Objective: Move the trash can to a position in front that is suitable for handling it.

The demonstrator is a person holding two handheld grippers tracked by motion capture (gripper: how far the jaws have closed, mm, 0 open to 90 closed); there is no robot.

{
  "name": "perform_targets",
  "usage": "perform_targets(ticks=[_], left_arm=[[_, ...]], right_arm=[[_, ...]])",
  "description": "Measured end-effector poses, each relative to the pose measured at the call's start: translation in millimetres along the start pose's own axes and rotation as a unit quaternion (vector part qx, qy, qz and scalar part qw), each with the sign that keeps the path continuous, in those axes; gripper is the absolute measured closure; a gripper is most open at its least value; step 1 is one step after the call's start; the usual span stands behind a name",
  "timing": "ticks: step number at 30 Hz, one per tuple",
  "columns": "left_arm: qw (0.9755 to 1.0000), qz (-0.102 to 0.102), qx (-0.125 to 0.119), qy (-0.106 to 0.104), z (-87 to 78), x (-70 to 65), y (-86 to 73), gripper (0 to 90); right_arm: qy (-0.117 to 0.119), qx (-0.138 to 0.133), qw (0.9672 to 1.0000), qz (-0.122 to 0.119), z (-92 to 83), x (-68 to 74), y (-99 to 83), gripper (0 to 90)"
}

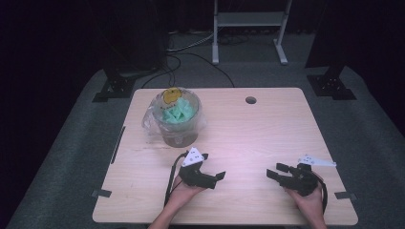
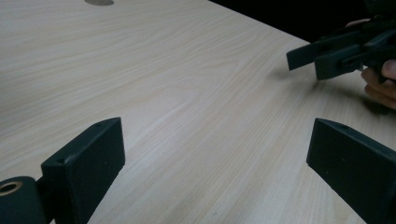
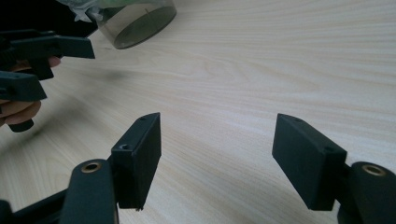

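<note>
A small round bin (image 1: 177, 125) lined with a clear plastic bag stands on the wooden table (image 1: 267, 124) at the back left; green pieces and a yellow item lie in it. The bin's base (image 3: 140, 23) is at the top left of the right gripper view. My left gripper (image 1: 215, 165) rests low over the table in front of the bin, jaws wide apart and empty (image 2: 217, 154). My right gripper (image 1: 273, 170) sits near the front right and points left toward the other one, its jaws also open with nothing between them (image 3: 217, 144). Each gripper faces the other (image 2: 327, 53) (image 3: 42, 51).
A round cable hole (image 1: 250, 100) sits near the table's back edge. A black strip (image 1: 117, 143) runs along the left edge, and small clamps (image 1: 101, 193) mark the front corners. Black stands (image 1: 119, 83) and a white frame (image 1: 248, 28) are on the floor behind.
</note>
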State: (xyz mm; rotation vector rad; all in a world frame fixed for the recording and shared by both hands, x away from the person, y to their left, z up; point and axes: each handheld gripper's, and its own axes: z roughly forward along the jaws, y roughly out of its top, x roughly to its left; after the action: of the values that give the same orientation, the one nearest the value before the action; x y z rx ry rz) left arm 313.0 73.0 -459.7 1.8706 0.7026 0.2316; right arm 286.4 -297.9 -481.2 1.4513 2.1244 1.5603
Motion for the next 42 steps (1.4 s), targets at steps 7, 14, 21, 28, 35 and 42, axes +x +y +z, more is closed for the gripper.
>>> perform_targets(ticks=[7,14,21,28,35,42], left_arm=[[0.9999,0.006,-0.009,0.004,-6.5,-2.8,8.0,3.3],[0.9997,0.014,-0.016,0.01,-16.2,-2.2,19.7,3.9],[0.9993,0.014,-0.029,0.021,-28.5,4.0,34.5,4.6],[0.9977,0.025,-0.034,0.053,-50.1,13.1,55.6,5.0],[0.995,0.024,-0.044,0.087,-75.3,27.8,75.7,5.1],[0.9914,0.025,-0.043,0.121,-94.5,39.3,85.7,5.1]], right_arm=[[0.003,0.002,1.0,0.002,1.2,-0.1,-0.4,32.0],[0.002,-0.001,1.0,0.005,0.2,0.4,-0.7,32.1],[-0.003,-0.004,1.0,0.007,-1.3,0.8,-0.4,32.0],[-0.001,-0.002,1.0,0.004,0.0,2.6,-0.2,32.1],[0.002,-0.002,1.0,0.003,-0.3,3.7,-0.3,32.0],[0.005,-0.001,1.0,0.004,0.3,4.7,-0.9,32.0]])
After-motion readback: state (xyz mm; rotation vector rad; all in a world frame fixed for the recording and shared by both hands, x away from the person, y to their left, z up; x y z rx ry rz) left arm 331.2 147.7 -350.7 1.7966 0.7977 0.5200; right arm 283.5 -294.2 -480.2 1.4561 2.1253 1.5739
